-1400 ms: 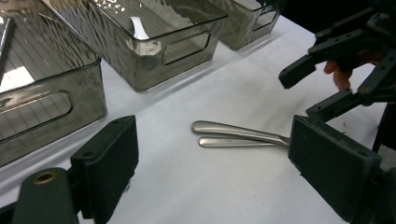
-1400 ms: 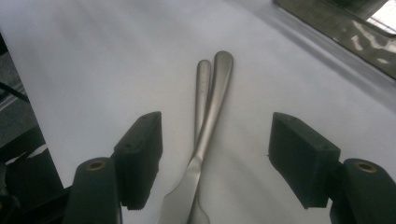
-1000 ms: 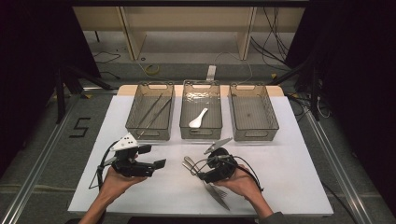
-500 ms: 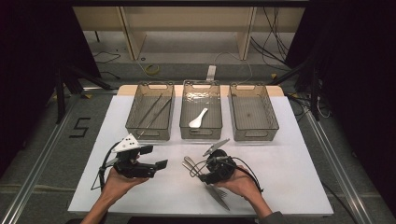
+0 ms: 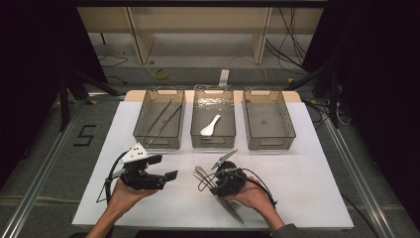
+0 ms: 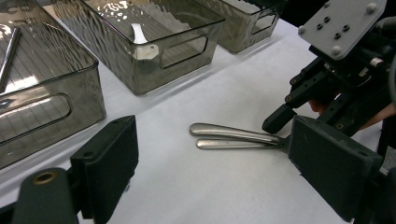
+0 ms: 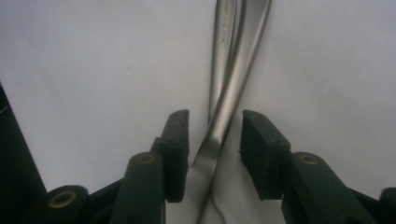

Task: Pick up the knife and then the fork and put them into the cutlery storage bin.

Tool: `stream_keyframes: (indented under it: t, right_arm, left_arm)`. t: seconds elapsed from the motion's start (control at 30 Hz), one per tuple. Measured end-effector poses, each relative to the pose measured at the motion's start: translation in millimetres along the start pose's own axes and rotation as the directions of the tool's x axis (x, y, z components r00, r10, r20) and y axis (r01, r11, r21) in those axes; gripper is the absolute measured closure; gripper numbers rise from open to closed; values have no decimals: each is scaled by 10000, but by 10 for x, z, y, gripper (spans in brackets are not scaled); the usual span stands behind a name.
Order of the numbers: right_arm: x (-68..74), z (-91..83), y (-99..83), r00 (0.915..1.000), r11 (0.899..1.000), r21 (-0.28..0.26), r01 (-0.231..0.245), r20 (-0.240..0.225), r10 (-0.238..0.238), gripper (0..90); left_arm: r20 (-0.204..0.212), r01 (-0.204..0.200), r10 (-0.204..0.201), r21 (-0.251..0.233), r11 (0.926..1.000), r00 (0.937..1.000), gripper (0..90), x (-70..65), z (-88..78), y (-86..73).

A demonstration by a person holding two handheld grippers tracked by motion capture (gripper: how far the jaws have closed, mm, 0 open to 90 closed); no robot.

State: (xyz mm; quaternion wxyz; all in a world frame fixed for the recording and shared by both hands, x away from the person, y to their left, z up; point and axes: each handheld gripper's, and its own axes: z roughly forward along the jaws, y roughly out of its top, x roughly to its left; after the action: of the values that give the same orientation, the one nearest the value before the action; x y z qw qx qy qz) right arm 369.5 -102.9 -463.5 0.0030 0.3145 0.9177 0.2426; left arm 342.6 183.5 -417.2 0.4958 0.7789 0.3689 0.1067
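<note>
Two metal cutlery pieces [image 5: 200,173] lie side by side on the white table [image 5: 307,163], their handles crossing. My right gripper [image 5: 216,186] points down at them. In the right gripper view its jaws straddle the crossed handles [image 7: 233,70], and they have just been closing. A gap still shows on each side, so the right gripper [image 7: 215,126] is open. My left gripper [image 5: 166,167] hovers to the left, open and wide, with nothing between its jaws. In the left gripper view it [image 6: 215,186] faces the handles [image 6: 233,135] and the right gripper [image 6: 285,135].
Three smoky clear bins stand in a row at the back. The left bin [image 5: 143,119] holds long metal rods [image 5: 161,121], the middle bin [image 5: 195,119] a white spoon [image 5: 210,125], and the right bin [image 5: 287,119] nothing. Table edges run close behind my hands.
The right gripper has settled slightly lower over the cutlery and its jaws look narrower. The left hand has not moved.
</note>
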Motion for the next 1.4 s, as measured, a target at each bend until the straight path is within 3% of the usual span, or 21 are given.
stream_keyframes:
  t: [0.4,0.67,0.77,1.4]
  right_arm:
    - [-2,58,14,9999,9998,168,77,69,-79,696]
    - [-4,65,43,9996,9992,312,-260,79,257,712]
    - [15,67,69,9986,9979,535,-366,409,344,789]
    - [-13,21,87,9971,9979,287,-585,504,570,831]
  left_arm:
    - [17,-19,19,-30,10000,10000,156,1,-5,-2]
    - [1,-90,90,32,10000,10000,156,1,1,-1]
    - [10,-110,110,64,9999,9999,156,-2,5,-1]
    - [19,-126,126,65,9999,9999,157,3,2,-1]
